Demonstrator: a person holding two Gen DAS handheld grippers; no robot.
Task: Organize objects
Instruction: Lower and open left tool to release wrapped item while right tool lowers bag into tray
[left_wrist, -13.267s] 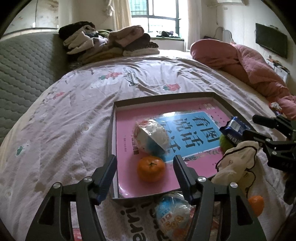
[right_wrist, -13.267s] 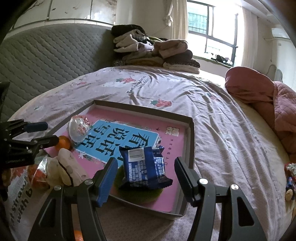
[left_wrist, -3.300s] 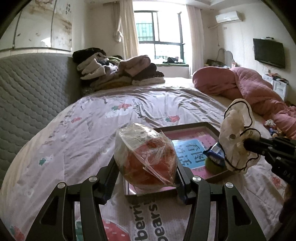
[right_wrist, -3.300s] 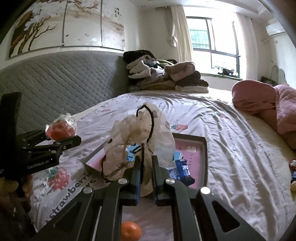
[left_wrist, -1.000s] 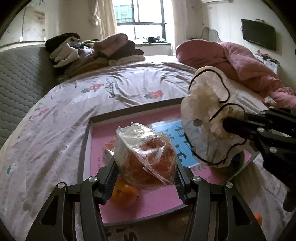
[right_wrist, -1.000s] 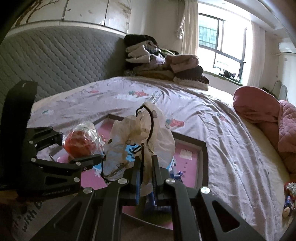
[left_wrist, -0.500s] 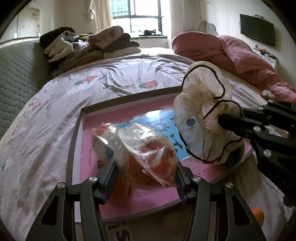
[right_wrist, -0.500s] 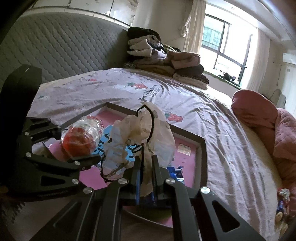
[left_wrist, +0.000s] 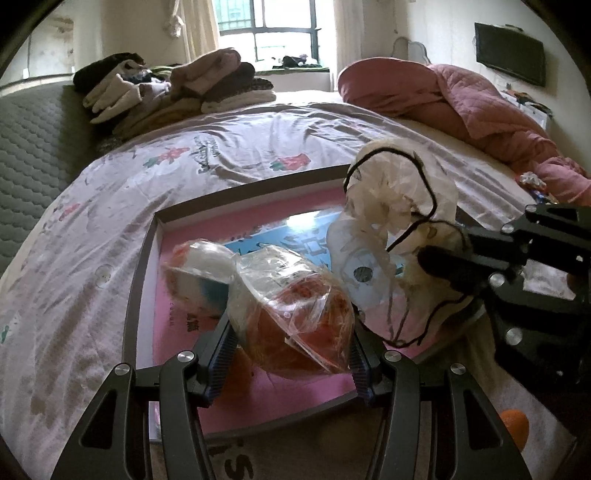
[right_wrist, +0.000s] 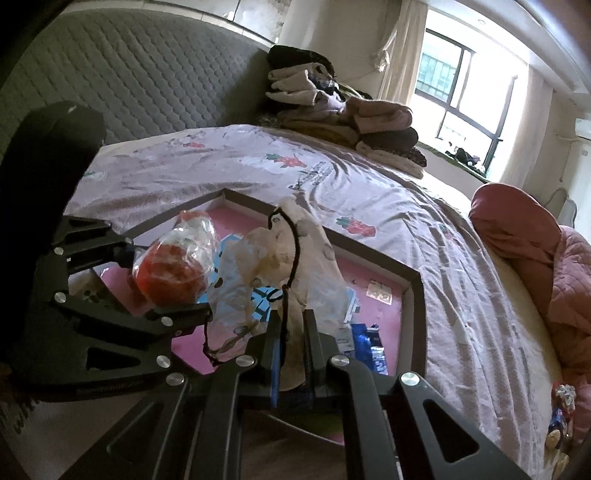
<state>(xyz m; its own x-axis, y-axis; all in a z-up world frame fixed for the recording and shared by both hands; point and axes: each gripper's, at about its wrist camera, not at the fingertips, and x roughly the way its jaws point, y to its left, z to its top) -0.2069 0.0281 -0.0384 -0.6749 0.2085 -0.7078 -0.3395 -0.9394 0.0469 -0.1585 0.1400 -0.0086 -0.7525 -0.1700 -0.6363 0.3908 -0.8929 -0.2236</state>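
Daylight from a window falls on a bed with a pale floral sheet, where a shallow dark-rimmed tray with a pink printed liner lies. Above the tray, the left gripper is clamped on a clear plastic bag of orange-red fruit. Beside it, the right gripper is pinched tight on a crumpled cream drawstring pouch with a black cord. A white-wrapped packet and a blue snack packet lie in the tray; a loose orange sits on the bed outside it.
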